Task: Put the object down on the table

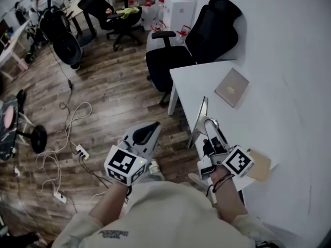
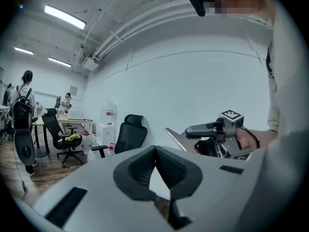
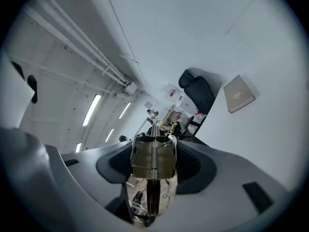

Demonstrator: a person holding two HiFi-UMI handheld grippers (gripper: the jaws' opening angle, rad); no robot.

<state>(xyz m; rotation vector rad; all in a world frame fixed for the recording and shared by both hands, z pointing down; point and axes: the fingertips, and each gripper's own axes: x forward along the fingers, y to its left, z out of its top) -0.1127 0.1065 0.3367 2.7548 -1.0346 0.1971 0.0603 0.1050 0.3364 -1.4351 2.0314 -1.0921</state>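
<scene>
My right gripper [image 1: 209,127] is shut on the metal spring clip [image 3: 152,159] of a thin grey clipboard [image 1: 199,122]. The board stands on edge, tilted, over the near left corner of the white table [image 1: 295,87]. In the left gripper view the board's edge [image 2: 175,138] shows just left of the right gripper [image 2: 212,129]. My left gripper [image 1: 149,132] hovers over the wooden floor left of the table; its pads [image 2: 145,166] meet at the tips with nothing between them.
A brown booklet [image 1: 231,87] lies on the table beyond the clipboard. A tan flat piece [image 1: 260,164] lies by my right hand. A black office chair [image 1: 207,40] stands at the table's far corner. Cables and a power strip [image 1: 81,151] trail across the floor.
</scene>
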